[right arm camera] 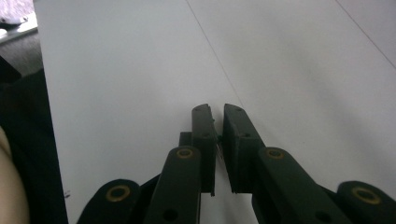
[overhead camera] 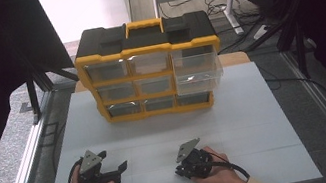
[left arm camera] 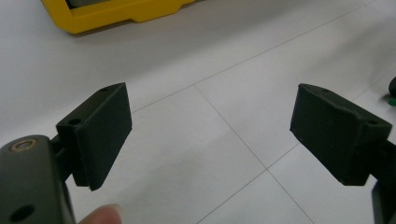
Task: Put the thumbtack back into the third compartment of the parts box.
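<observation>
A yellow and black organizer (overhead camera: 149,68) with clear drawers stands upright at the back of the white table (overhead camera: 257,120). Its right-hand drawer (overhead camera: 198,76) is pulled out toward me. My left gripper (overhead camera: 119,172) rests low over the table's front left, held in a hand, and its jaws stand wide open with nothing between them (left arm camera: 210,107). The organizer's yellow base (left arm camera: 116,11) lies ahead of it. My right gripper (overhead camera: 182,171) sits at the front centre in the other hand. Its jaws are closed to a narrow slit (right arm camera: 218,116); a thin grey sliver shows in the slit, too small to identify.
Grey floor and dark curtains border the table on both sides. Black cables run along the floor at the right (overhead camera: 324,93). Bare white tabletop lies between the grippers and the organizer.
</observation>
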The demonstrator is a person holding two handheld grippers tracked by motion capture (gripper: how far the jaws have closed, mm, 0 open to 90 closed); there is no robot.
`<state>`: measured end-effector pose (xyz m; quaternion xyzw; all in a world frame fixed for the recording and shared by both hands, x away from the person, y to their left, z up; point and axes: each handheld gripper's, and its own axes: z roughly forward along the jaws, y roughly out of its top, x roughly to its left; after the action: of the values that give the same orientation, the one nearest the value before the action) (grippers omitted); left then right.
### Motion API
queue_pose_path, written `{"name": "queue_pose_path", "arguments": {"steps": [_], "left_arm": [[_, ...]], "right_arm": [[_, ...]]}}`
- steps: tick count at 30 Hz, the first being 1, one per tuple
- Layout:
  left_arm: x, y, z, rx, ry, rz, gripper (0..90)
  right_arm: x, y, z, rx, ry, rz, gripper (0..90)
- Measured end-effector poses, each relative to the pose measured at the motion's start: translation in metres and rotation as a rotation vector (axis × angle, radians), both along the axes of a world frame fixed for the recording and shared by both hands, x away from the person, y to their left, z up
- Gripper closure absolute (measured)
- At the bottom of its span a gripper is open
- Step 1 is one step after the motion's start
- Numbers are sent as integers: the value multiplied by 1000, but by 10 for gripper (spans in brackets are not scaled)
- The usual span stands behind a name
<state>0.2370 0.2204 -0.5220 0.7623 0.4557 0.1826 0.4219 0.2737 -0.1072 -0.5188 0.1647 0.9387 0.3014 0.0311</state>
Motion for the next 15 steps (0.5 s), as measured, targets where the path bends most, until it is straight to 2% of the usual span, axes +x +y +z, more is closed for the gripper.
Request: {"name": "queue_pose_path", "arguments": {"steps": [2, 5, 9, 15], "left_arm": [[0, 0, 0, 0, 0, 0, 133], [0, 0, 0, 1, 1, 0, 133], [0, 0, 0, 1, -1, 1, 133], [1, 0, -1, 3, 1, 1, 133]], "right_arm": [[2, -2, 2, 22, 5, -7, 830], [4, -5, 9, 82, 28, -45, 831], [9, -12, 20, 157, 30, -65, 831], [15, -22, 37, 234, 24, -102, 831]]}}
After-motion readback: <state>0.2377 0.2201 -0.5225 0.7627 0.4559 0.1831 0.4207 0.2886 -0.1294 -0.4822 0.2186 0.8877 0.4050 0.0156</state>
